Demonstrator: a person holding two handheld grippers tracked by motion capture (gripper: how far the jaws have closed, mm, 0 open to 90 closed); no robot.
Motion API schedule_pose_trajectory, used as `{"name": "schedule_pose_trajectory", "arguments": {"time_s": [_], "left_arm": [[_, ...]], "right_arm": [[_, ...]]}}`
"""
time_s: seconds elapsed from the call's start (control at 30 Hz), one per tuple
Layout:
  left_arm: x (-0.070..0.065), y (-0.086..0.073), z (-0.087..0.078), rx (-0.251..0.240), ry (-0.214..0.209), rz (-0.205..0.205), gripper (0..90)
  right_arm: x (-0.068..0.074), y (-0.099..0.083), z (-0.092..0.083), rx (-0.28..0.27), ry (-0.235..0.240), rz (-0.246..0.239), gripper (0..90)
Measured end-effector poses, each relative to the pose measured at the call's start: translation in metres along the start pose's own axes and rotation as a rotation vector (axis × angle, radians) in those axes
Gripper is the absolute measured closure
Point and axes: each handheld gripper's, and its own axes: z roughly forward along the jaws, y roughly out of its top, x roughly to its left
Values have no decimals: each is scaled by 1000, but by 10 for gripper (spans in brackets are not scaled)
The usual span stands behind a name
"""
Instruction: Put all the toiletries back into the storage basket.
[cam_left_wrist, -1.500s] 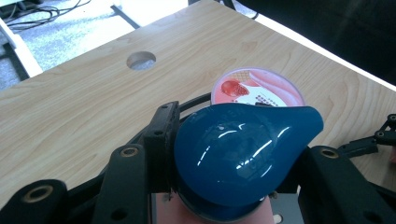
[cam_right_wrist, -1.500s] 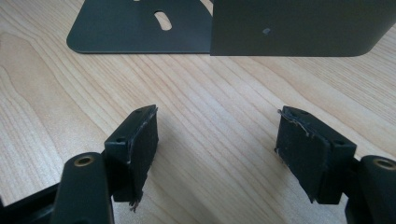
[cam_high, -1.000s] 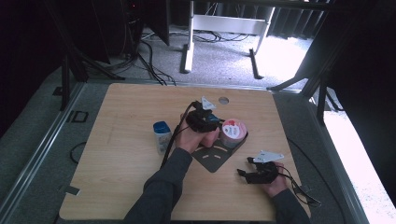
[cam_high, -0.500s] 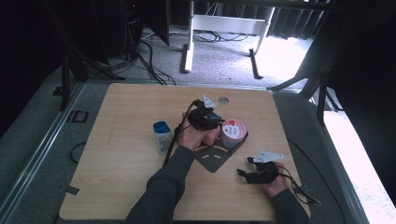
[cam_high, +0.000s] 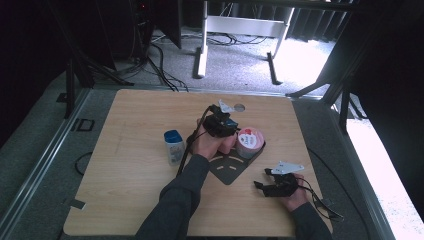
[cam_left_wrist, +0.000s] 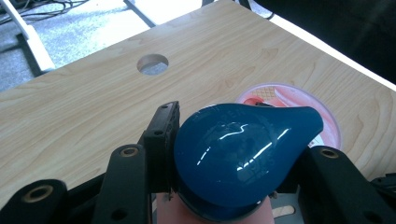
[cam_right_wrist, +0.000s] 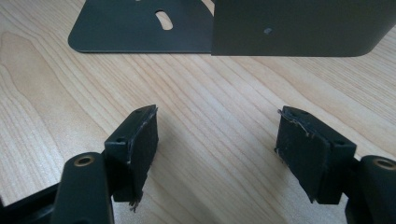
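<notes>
Left gripper (cam_left_wrist: 224, 186): jaws clamped on the glossy blue teardrop-shaped plastic cap (cam_left_wrist: 238, 156), one pad at each side.
Blue cap: above the table, just beside the pink round tub (cam_high: 249, 141).
Right gripper (cam_right_wrist: 217, 154): jaws apart, nothing between them, over bare light wooden table (cam_right_wrist: 210, 93), near the black metal plate (cam_right_wrist: 140, 28).

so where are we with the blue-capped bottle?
Done: left gripper is clamped on the blue-capped bottle, held near the pink tub on the black bracket. Right gripper rests open, empty. Left: setting it down; second bottle untouched.
</notes>
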Motion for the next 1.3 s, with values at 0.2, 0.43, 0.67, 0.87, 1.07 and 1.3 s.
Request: {"name": "schedule_pose_trajectory", "arguments": {"time_s": [0.2,0.43,0.67,0.87,1.07,1.3], "left_arm": [[0,1,5,6,1,-10,529],[1,2,11,11,7,-10,530],[2,2,15,12,23,-6,530],[2,2,21,13,27,-1,530],[2,2,26,20,32,-8,530],[2,5,30,26,46,-4,530]], "right_arm": [[0,0,0,0,0,0,291],[0,0,0,0,1,-1,291],[0,0,0,0,1,-1,291],[0,0,0,0,1,0,291],[0,0,0,1,2,-1,291],[0,0,0,0,2,-2,291]]}}
